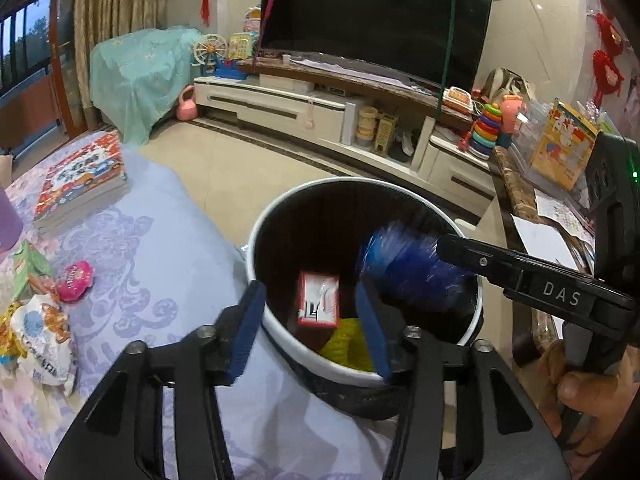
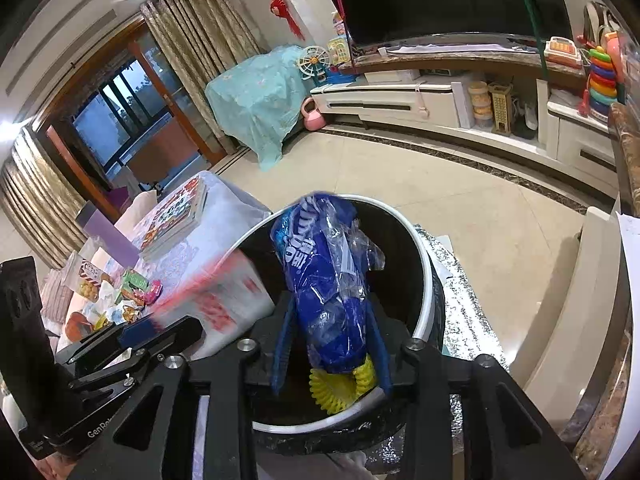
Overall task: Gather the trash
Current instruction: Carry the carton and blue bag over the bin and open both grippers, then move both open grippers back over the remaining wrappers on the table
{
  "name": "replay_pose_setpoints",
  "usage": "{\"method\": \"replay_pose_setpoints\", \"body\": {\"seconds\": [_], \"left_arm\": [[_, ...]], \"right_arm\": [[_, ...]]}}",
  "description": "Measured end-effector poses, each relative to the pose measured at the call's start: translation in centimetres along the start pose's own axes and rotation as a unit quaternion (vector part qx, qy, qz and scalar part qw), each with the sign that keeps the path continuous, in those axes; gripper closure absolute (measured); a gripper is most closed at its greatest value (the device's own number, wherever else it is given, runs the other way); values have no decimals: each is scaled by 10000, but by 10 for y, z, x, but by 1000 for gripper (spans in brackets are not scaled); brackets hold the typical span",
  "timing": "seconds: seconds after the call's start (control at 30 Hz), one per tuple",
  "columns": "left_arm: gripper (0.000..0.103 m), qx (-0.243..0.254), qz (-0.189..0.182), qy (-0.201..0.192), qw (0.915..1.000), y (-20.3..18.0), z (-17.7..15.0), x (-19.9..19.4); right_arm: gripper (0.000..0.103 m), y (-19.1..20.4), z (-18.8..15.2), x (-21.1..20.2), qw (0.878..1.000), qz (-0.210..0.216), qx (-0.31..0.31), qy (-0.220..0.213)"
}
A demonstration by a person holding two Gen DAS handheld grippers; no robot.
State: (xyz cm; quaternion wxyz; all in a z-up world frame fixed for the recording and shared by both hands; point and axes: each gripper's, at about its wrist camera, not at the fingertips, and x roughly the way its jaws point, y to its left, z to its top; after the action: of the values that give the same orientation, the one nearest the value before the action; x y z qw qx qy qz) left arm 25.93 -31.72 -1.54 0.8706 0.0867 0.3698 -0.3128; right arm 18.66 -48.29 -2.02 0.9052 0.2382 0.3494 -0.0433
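Both tongs (image 1: 310,328) (image 2: 332,344) angled over bin (image 1: 256,240)

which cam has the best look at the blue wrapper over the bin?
Right wrist: the blue wrapper sits sharp between its tongs, print readable, above the bin. Left wrist shows it only as a motion-blurred blue smear.

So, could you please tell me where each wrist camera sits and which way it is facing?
Left wrist: on the left gripper, angled down into the bin; its blue-padded fingers show, plus the right gripper and a hand.
Right wrist: on the right gripper, angled down over that bin; its fingers flank a blue wrapper, left gripper lower left.
Shared: bin, wrapper, television.
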Motion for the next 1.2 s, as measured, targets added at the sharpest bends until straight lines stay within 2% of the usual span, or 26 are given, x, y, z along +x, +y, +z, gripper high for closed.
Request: {"method": "replay_pose_setpoints", "body": {"seconds": [0.1, 0.37, 0.47, 0.6, 0.83, 1.2], "left_arm": [[48, -111, -3, -40, 9999, 6, -5, -7], [42, -626, 86, -62, 9980, 39, -40, -34], [40, -785, 185, -45, 9967, 52, -57, -45], [37, -979, 323, -43, 9947, 68, -75, -58], [36, -1380, 547, -65, 9889, 102, -106, -83], [34, -2004, 908, -114, 9754, 156, -152, -124]], "right_arm": [[53, 0, 0, -3, 10000, -4, 32, -32], [20, 16, -10, -20, 9996, 124, -51, -259], [13, 27, -18, -23, 9993, 211, -95, -286], [9, 41, -30, -24, 9990, 372, -92, -241], [8, 74, -52, -22, 9978, 599, -257, -129], [8, 124, -83, -12, 9931, 1042, -532, 81]]}}
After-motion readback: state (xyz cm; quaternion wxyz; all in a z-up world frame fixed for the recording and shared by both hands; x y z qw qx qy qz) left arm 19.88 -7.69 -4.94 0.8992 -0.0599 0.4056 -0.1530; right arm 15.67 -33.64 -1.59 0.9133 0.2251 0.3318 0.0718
